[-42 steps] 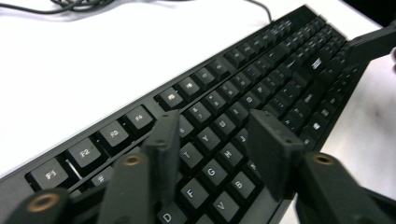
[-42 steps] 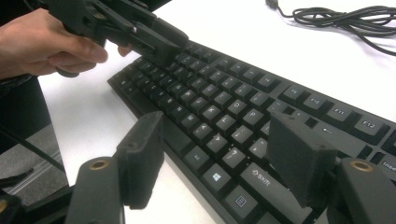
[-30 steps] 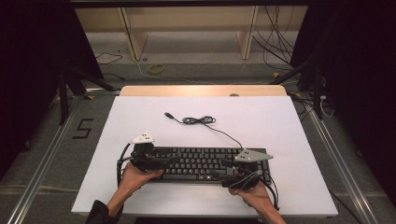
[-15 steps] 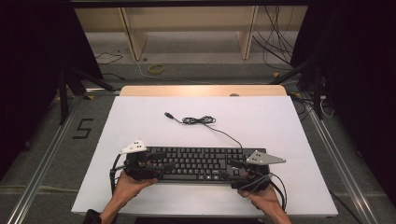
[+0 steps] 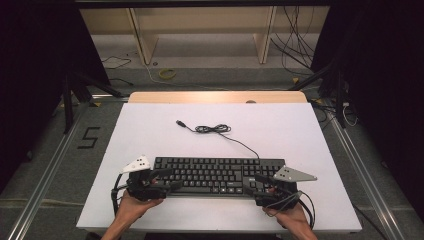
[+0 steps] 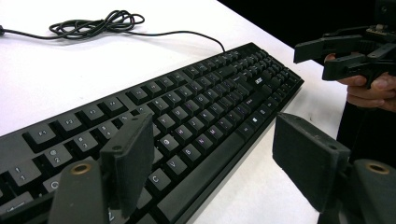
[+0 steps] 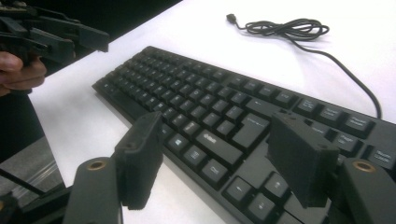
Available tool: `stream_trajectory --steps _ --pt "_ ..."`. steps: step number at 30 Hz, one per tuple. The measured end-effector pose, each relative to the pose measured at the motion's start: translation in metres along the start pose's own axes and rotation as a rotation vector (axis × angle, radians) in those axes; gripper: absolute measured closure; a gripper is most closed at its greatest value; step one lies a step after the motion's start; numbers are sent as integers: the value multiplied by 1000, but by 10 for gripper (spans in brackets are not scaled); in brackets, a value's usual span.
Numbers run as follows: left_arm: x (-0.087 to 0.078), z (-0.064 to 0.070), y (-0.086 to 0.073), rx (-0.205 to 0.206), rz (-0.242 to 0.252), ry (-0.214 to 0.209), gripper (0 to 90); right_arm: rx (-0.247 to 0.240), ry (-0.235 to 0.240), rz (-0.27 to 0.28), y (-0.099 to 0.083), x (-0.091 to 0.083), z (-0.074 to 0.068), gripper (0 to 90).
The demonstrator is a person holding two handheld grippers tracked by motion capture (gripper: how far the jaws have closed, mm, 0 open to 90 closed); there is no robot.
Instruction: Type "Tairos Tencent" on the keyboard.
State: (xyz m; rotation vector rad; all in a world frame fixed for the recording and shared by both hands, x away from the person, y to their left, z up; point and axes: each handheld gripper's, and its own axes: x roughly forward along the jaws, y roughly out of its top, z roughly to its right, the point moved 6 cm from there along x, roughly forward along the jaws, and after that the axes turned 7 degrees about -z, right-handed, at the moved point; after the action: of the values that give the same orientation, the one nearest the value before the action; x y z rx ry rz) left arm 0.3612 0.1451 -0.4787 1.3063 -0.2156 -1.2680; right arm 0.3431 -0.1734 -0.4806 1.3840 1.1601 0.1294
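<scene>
1. The left gripper [image 5: 167, 180] is a black block topped by a pale grey three-cornered plate with small dark dots.
2. The right gripper [image 5: 262, 184] is black too, with a darker grey three-cornered plate on top.
3. Black cables loop from the rear of each gripper.
4. In the gripper views each jaw is a flat, matt black rectangular pad on a black arm, with a brass-coloured ringed hole at its base.
5. Both forearms are bare, without sleeves.
</scene>
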Motion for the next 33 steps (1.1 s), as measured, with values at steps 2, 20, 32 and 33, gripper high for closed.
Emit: stream_trajectory --steps 2,20,32,33 --pt "-1 0 -2 3 -3 3 286 -1 -3 2 -2 -2 1 361" --pt "-3 1 -9 0 -3 14 262 -8 -28 12 -11 -12 4 341" --pt "-2 2 -9 3 -5 17 260 -14 -28 8 -12 -10 4 339" --pt "-2 2 -9 5 -5 19 260 -14 -28 8 -12 -10 4 339"
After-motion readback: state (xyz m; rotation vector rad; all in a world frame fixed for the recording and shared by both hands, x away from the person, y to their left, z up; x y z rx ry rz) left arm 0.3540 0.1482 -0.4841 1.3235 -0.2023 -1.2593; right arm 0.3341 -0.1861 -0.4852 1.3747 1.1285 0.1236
